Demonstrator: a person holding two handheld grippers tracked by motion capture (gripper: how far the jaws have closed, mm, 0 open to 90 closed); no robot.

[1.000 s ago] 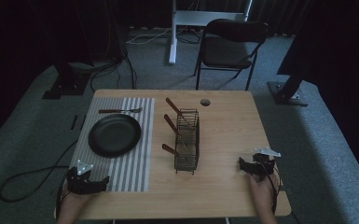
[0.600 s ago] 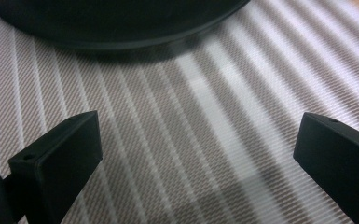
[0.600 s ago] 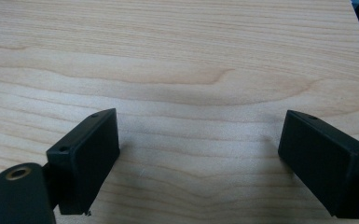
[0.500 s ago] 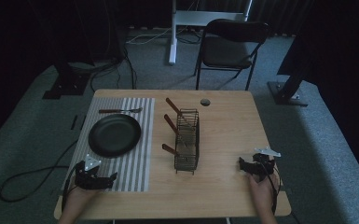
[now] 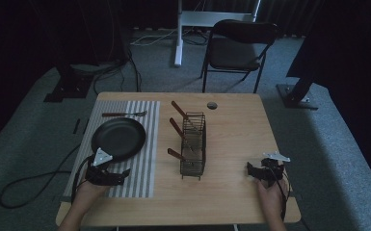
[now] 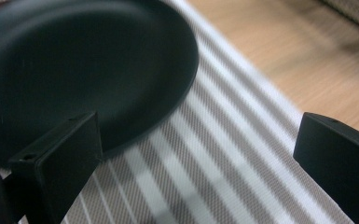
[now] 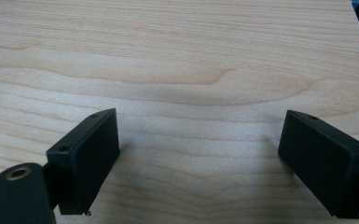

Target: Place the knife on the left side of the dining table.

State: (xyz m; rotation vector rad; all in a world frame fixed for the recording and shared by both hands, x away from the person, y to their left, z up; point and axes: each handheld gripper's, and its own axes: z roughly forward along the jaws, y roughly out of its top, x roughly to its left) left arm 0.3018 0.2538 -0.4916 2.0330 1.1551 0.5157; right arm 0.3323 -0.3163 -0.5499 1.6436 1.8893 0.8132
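A black round plate point(image 5: 118, 138) lies on a grey-and-white striped placemat point(image 5: 147, 125) at the table's left. My left gripper point(image 5: 123, 174) hovers low over the mat's near edge, just in front of the plate, jaws open and empty. In the left gripper view the plate point(image 6: 74, 70) lies just beyond the left jaw, with the striped mat point(image 6: 214, 158) under the open gripper point(image 6: 196, 154). My right gripper point(image 5: 250, 171) rests near the table's front right, open and empty. In the right gripper view the gripper point(image 7: 198, 158) stands open over bare wood point(image 7: 191, 60).
A black wire rack point(image 5: 193, 144) holding several wooden-handled utensils stands mid-table. A wooden-handled fork point(image 5: 124, 114) lies on the mat behind the plate. A small dark round disc point(image 5: 212, 105) sits near the far edge. Beyond the table stands a folding chair point(image 5: 236, 53).
My left gripper has moved right and forward, from the table's left front corner onto the mat's near edge by the plate. The right gripper has stayed put.
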